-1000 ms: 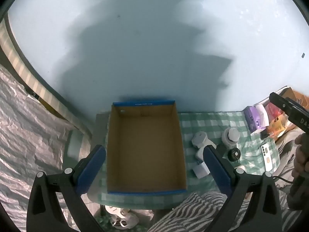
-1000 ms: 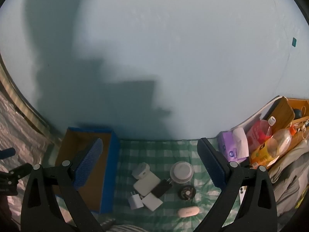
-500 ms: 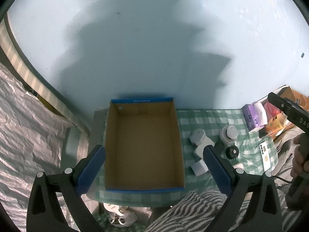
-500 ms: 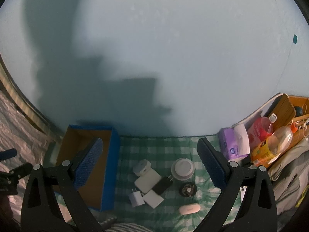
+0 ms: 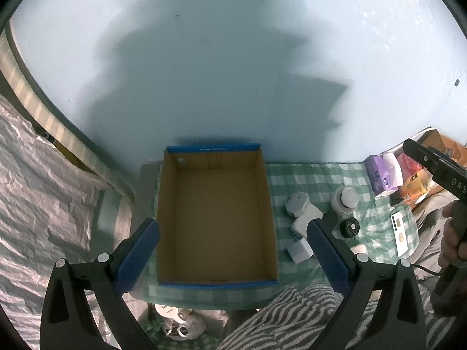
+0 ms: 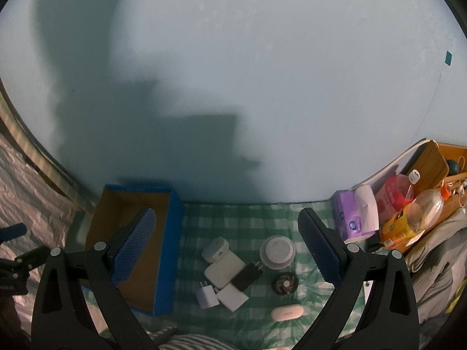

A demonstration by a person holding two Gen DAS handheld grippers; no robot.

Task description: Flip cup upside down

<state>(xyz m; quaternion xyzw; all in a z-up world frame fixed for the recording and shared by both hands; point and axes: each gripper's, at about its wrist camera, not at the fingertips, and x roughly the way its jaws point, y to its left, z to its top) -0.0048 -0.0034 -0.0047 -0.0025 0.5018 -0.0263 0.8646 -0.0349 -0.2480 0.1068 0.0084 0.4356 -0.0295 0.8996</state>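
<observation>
On the checked cloth (image 6: 233, 221), cup (image 6: 277, 252) sits between right tool's (image 6: 224, 243) spread fingers.

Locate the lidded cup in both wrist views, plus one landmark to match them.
Left wrist: the cup sits right of centre on the checked cloth, above the right fingertip of the left gripper.
Right wrist: the cup sits low and centre-right, between the fingers of the right gripper.
Shared landmark: the black round object just in front of the cup in both views.
</observation>
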